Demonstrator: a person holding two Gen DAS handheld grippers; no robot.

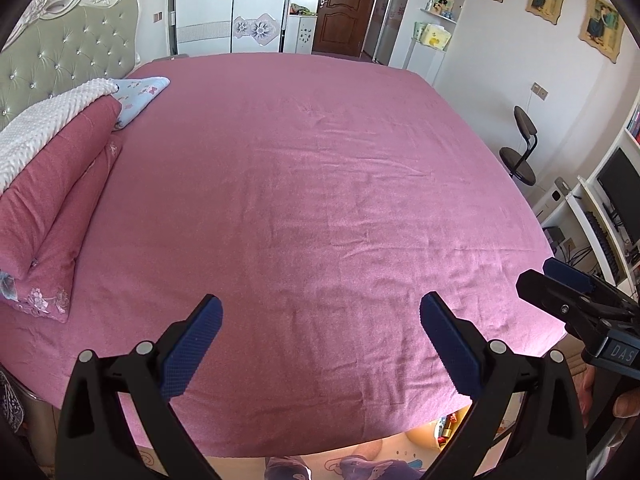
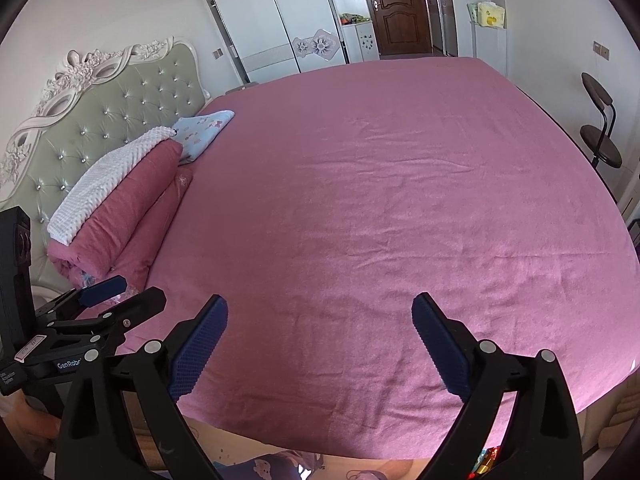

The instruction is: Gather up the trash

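Observation:
A wide bed with a pink sheet point(image 1: 304, 184) fills both views point(image 2: 384, 200). No trash shows on the sheet. My left gripper point(image 1: 320, 312) is open and empty above the bed's near edge; it also shows at the left of the right wrist view point(image 2: 120, 294). My right gripper point(image 2: 320, 312) is open and empty above the same edge; it shows at the right of the left wrist view point(image 1: 548, 276). Small colourful items point(image 1: 446, 428) lie on the floor under the bed's edge, partly hidden by a finger; they also show in the right wrist view point(image 2: 486, 460).
A folded pink quilt point(image 1: 52, 196) with a white blanket point(image 1: 44, 128) and a blue pillow point(image 1: 140, 94) lies by the tufted headboard point(image 1: 68, 60). A chair point(image 1: 520, 148) and a desk with a monitor point(image 1: 618, 188) stand right. A patterned floor mat point(image 1: 352, 464) lies below.

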